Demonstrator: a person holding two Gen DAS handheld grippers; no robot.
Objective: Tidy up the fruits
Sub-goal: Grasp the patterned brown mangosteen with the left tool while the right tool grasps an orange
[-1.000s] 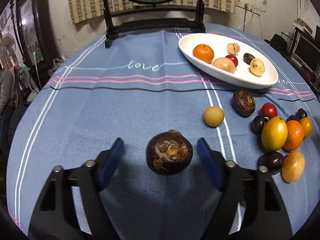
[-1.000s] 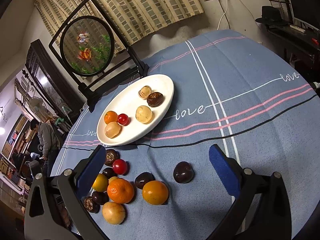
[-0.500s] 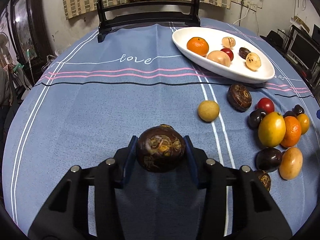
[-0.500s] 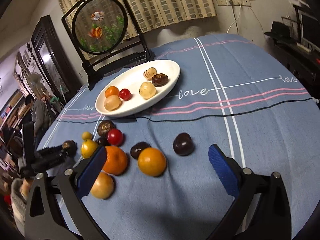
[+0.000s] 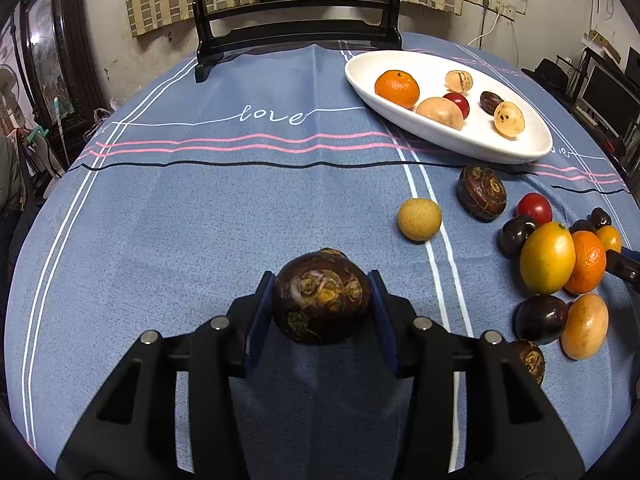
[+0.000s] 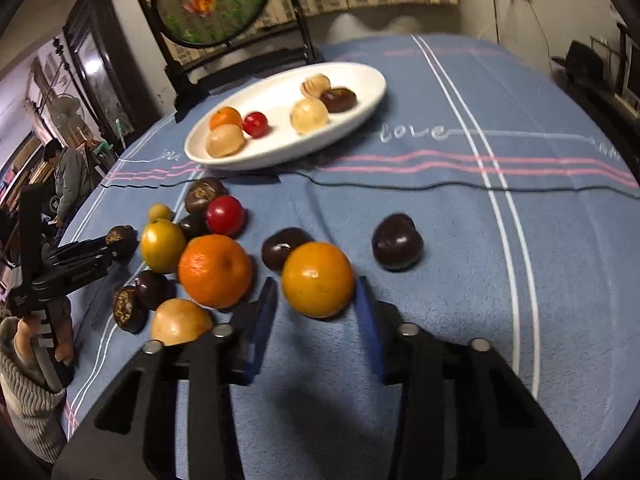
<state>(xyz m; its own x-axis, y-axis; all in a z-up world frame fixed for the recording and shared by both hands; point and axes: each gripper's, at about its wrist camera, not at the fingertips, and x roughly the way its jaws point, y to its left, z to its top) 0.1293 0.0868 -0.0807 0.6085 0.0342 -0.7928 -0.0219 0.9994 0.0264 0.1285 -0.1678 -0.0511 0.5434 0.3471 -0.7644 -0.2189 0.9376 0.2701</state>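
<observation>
My left gripper [image 5: 322, 300] is shut on a dark brown water chestnut [image 5: 322, 296] and holds it over the blue tablecloth. It also shows in the right wrist view [image 6: 120, 240]. My right gripper [image 6: 316, 300] has its jaws close on both sides of an orange fruit [image 6: 318, 279]; small gaps show, so contact is unclear. The white oval plate [image 5: 516, 146], also in the right wrist view [image 6: 360, 92], holds several fruits. A pile of loose fruits lies on the cloth around a yellow one [image 5: 546, 258] and a tangerine [image 6: 215, 270].
A small yellow fruit [image 5: 419, 219] and another water chestnut [image 5: 481, 193] lie apart near the plate. A dark plum [image 6: 397, 242] lies alone to the right. A round framed screen on a black stand [image 5: 296, 36] stands at the table's far edge.
My left gripper closed on the water chestnut. My right gripper came down toward the fruit pile and its jaws narrowed around the orange fruit.
</observation>
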